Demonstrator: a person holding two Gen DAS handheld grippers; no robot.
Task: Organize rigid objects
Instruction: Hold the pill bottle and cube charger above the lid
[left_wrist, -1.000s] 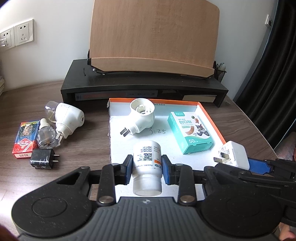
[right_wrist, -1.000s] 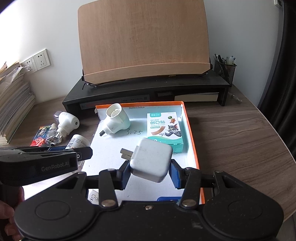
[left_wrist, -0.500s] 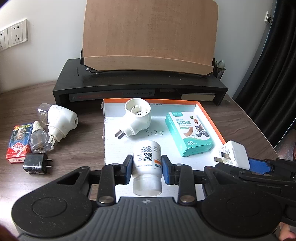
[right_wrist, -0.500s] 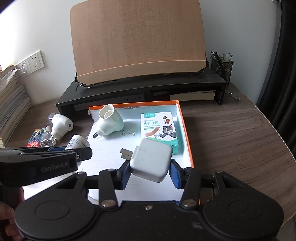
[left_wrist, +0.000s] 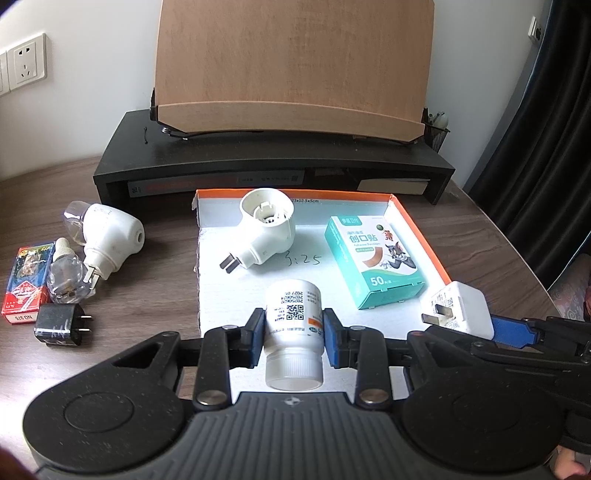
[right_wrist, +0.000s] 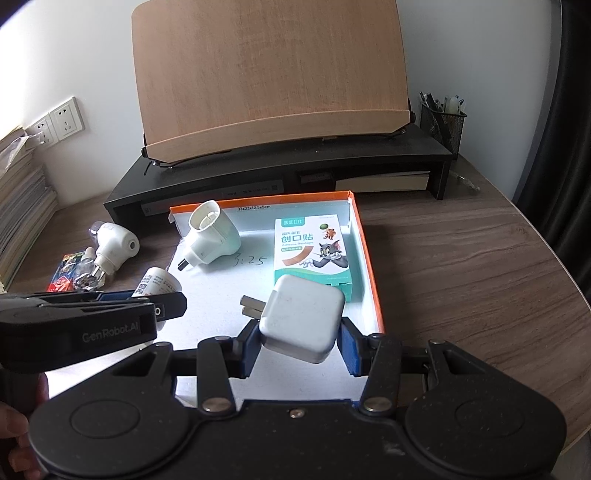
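Left wrist view: your left gripper (left_wrist: 293, 330) clamps the pill bottle (left_wrist: 293, 334), cap toward you, long axis pointing into the tray (left_wrist: 417, 229); right gripper (right_wrist: 299, 345) pinches the white charger (right_wrist: 301, 323) above the tray's near right corner

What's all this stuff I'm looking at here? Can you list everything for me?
tray: 1, white with orange rim, middle of desk
plug-in heater: 1, white, in tray, back left
plaster box: 1, teal and white, in tray, right
bottle: 1, white, held over the tray's front
charger: 1, white, held over the tray's front right
second heater: 1, white, with clear bulb, desk left of tray
vial: 1, clear, beside second heater
card pack: 1, red and blue, far left
black plug: 1, black, front left
riser: 1, black, behind tray
board: 1, wood, on riser
pen cup: 1, black mesh, right of riser
sockets: white, wall
left gripper: black, blue fingers, clamping bottle
right gripper: same, clamping charger
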